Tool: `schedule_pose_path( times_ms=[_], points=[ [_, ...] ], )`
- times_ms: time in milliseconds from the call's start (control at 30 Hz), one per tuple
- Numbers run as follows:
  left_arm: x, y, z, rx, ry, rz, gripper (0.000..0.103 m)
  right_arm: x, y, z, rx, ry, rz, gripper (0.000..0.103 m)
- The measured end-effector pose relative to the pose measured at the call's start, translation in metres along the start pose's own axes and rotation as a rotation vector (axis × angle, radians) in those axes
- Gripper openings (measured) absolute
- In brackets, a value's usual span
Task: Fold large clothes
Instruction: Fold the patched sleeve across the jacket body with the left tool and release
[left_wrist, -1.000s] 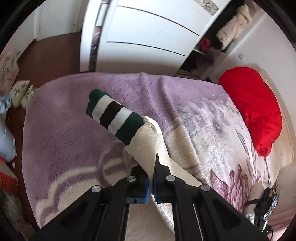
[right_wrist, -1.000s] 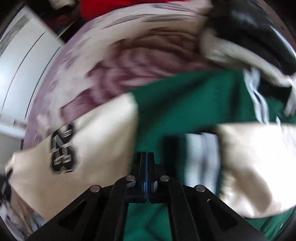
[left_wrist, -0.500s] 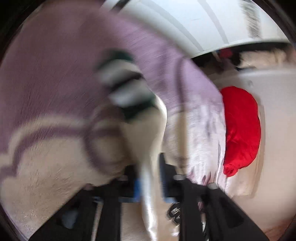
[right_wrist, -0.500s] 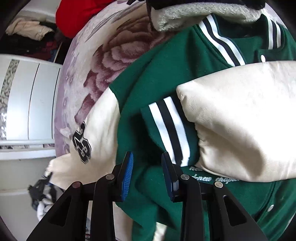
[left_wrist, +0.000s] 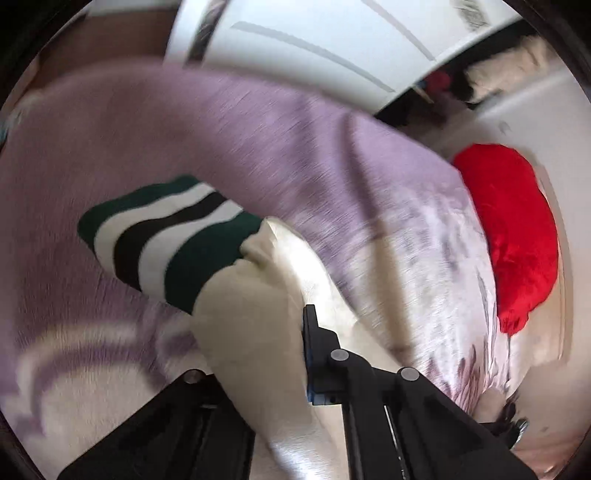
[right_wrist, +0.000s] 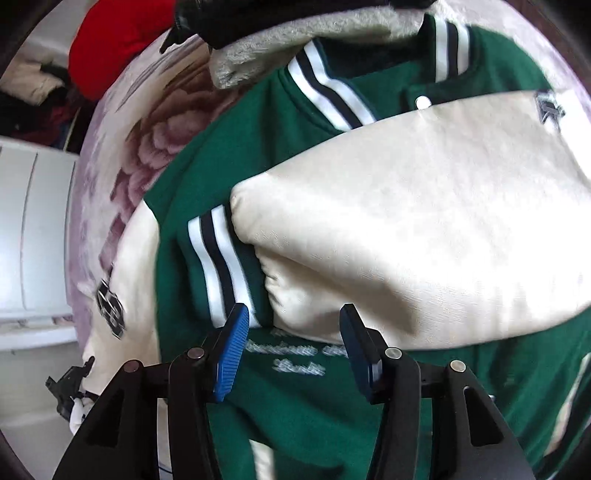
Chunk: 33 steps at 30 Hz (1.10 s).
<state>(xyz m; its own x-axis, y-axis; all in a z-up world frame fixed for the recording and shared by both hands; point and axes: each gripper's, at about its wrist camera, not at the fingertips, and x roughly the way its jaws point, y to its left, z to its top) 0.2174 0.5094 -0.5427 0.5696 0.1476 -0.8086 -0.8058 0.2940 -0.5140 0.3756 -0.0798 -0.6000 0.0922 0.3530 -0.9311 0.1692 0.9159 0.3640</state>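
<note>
A green varsity jacket (right_wrist: 207, 147) with cream sleeves lies on the bed. One cream sleeve (right_wrist: 406, 221) is folded across its chest, and that sleeve's striped cuff (right_wrist: 218, 266) lies just ahead of my right gripper (right_wrist: 293, 314). The right jaws are opening, with nothing pinched between the blue pads (right_wrist: 231, 350). In the left wrist view the other cream sleeve (left_wrist: 251, 314) stretches out over the blanket and ends in a green, white and black cuff (left_wrist: 166, 240). My left gripper (left_wrist: 280, 332) is shut on this sleeve behind the cuff. The cloth hides its left finger.
A purple flowered blanket (left_wrist: 221, 129) covers the bed. A red cushion (left_wrist: 513, 229) lies at the far side. A grey fleece and dark clothes (right_wrist: 295, 48) are piled beyond the jacket's collar. A white wardrobe (left_wrist: 314, 37) stands past the bed's edge.
The right gripper went from shut to open and swung across the jacket, leaving the sleeve folded on the chest. The left gripper opened, sank and shut again on the other sleeve.
</note>
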Motion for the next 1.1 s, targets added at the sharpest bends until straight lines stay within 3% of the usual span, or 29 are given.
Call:
schedule_pose_path(
  times_ms=[100,233,300,433,600,633,667,733,900,933,1033,1067,1100],
  points=[
    [-0.017,-0.03,0.023,0.06,-0.043,-0.042,0.001,0.014,0.026,0.008,-0.046,-0.008,0.013,0.055],
    [-0.027,-0.061,0.037,0.138,-0.062,-0.059,0.001,0.053,0.053,0.013,-0.123,0.054,-0.071,0.066],
    [-0.031,-0.073,0.035,0.172,-0.073,-0.067,0.001,0.064,0.053,0.019,-0.12,0.063,-0.094,0.067],
    [-0.063,-0.108,0.015,0.295,-0.133,-0.114,0.0,0.042,0.037,0.02,-0.074,0.055,-0.012,0.066],
    [-0.115,-0.181,-0.048,0.48,-0.189,-0.232,0.0,-0.005,-0.012,0.001,0.013,0.027,0.04,0.067],
    [-0.124,-0.2,-0.069,0.525,-0.184,-0.265,0.0,-0.012,-0.023,0.0,0.034,0.02,0.041,0.072],
    [-0.132,-0.22,-0.092,0.586,-0.183,-0.282,0.0,-0.02,-0.037,-0.005,0.059,0.005,0.05,0.088],
    [-0.139,-0.254,-0.135,0.693,-0.158,-0.322,0.0,-0.036,-0.067,-0.013,0.106,-0.026,0.05,0.096],
    [-0.129,-0.33,-0.277,0.934,0.009,-0.381,0.0,-0.073,-0.161,-0.026,0.251,-0.079,0.008,0.096],
    [-0.123,-0.347,-0.323,0.989,0.066,-0.405,0.0,-0.078,-0.176,-0.027,0.269,-0.085,0.003,0.096],
    [-0.107,-0.377,-0.417,1.094,0.195,-0.419,0.0,-0.1,-0.239,-0.032,0.346,-0.119,-0.012,0.096],
    [-0.097,-0.388,-0.464,1.145,0.248,-0.408,0.0,-0.108,-0.264,-0.033,0.375,-0.127,-0.023,0.096],
    [-0.093,-0.394,-0.486,1.17,0.272,-0.409,0.0,-0.113,-0.28,-0.031,0.39,-0.134,-0.03,0.096]
  ],
)
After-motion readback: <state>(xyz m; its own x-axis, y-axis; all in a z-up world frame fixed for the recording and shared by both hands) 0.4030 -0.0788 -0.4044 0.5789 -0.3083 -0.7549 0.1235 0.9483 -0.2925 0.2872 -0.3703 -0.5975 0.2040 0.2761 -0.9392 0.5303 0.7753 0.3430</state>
